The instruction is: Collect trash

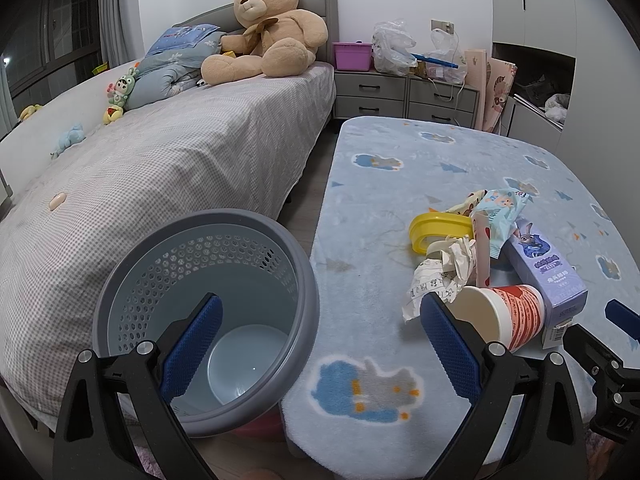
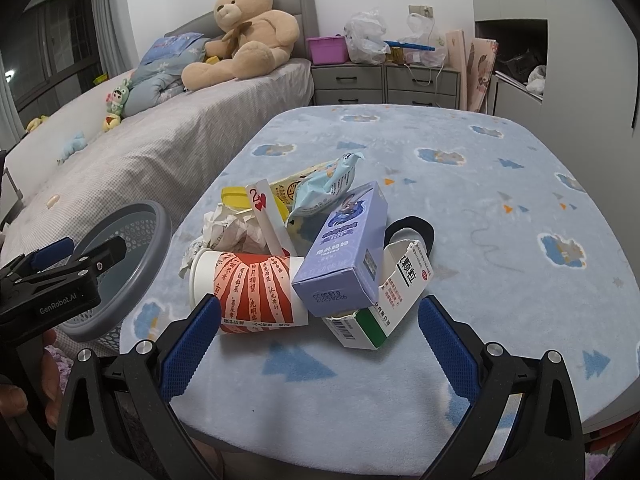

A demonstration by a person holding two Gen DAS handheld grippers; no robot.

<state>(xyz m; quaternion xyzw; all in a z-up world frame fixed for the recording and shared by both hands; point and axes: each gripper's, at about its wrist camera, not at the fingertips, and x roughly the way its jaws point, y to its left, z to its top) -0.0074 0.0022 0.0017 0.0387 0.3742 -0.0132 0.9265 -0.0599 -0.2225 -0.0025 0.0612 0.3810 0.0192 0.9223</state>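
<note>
A pile of trash lies on the blue fleece-covered table (image 2: 460, 200): a red and white paper cup (image 2: 256, 288) on its side, a purple carton (image 2: 344, 252), a green and white medicine box (image 2: 384, 304), crumpled paper (image 2: 232, 228), a playing card (image 2: 266, 216), a yellow lid (image 2: 236, 198) and a blue wrapper (image 2: 328, 184). The cup (image 1: 504, 316) and carton (image 1: 544, 272) also show in the left wrist view. A grey perforated bin (image 1: 208, 312) stands left of the table, empty. My left gripper (image 1: 324, 320) is open over the bin's rim. My right gripper (image 2: 320, 320) is open, just short of the cup and boxes.
A bed (image 1: 160, 152) with a big teddy bear (image 1: 268, 28) and small toys runs along the left. Grey drawers (image 1: 404, 92) with bags and a pink box stand at the back wall. The left gripper (image 2: 64, 276) shows at the left of the right wrist view.
</note>
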